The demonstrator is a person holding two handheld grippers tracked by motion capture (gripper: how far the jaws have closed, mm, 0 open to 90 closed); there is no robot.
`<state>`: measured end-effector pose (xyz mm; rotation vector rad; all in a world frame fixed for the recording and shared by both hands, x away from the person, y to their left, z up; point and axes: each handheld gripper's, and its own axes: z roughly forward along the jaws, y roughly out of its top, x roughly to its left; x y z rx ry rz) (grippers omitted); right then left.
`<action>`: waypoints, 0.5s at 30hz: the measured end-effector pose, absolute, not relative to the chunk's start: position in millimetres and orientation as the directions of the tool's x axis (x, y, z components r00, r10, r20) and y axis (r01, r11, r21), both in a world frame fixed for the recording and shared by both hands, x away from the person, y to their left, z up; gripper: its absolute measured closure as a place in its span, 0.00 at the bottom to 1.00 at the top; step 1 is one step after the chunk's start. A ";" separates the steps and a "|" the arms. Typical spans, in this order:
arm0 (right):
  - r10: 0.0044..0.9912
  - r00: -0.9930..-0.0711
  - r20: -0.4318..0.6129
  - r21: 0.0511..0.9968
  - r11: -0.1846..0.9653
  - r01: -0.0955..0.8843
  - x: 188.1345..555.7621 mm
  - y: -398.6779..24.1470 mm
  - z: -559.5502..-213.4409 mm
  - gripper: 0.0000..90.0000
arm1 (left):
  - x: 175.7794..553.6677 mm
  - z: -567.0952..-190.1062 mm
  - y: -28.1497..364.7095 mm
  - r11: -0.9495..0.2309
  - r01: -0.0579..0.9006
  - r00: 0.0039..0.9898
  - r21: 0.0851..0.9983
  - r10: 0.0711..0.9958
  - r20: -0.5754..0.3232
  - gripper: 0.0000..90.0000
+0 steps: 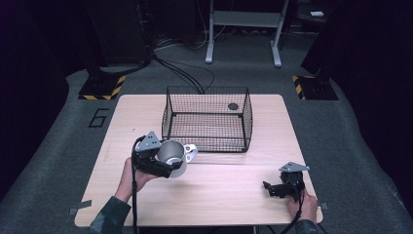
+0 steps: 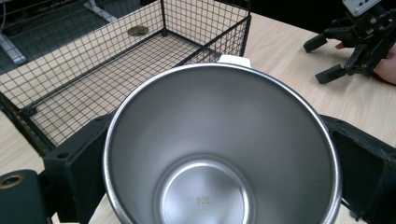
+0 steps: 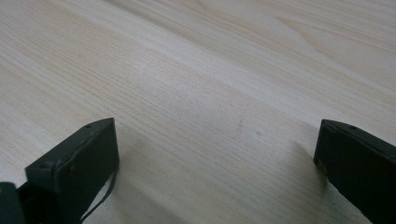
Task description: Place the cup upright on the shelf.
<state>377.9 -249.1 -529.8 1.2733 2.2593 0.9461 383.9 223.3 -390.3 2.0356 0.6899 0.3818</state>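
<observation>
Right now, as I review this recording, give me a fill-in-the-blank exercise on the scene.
1. The left gripper is shut on a steel ____.
2. The wire basket stands on the ____.
3. The right gripper has its jaws ____.
4. The mug holds ____.

Missing words: mug; table; open; nothing

1 steel cup (image 1: 173, 157), clamped in left gripper (image 1: 163, 163) at table's 9 o'clock. 1 white handle (image 1: 190, 151) on it. 1 wire basket (image 1: 242, 118) at 12 o'clock, 1 small dark disc (image 1: 233, 106) inside. 2 grippers total; right gripper (image 1: 273, 188) at 4 o'clock, jaws apart. 2 hands. 1 wooden table (image 1: 229, 190). 2 hazard-striped bases on floor beyond.
</observation>
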 end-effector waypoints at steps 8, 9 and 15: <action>0.855 -0.518 0.000 0.712 0.364 0.600 377.9 -249.2 -529.8 0.00 | 391.2 -383.3 214.8 -0.416 0.312 0.801 0.854 0.598 -0.002 0.07; 0.855 -0.518 0.000 0.712 0.364 0.600 377.9 -249.2 -529.8 0.00 | 393.0 -382.6 213.2 -0.413 0.310 0.799 0.856 0.601 0.000 0.07; 0.856 -0.517 0.002 0.712 0.362 0.602 377.8 -249.0 -529.8 0.00 | 401.0 -377.3 208.9 -0.406 0.306 0.804 0.861 0.595 -0.006 0.07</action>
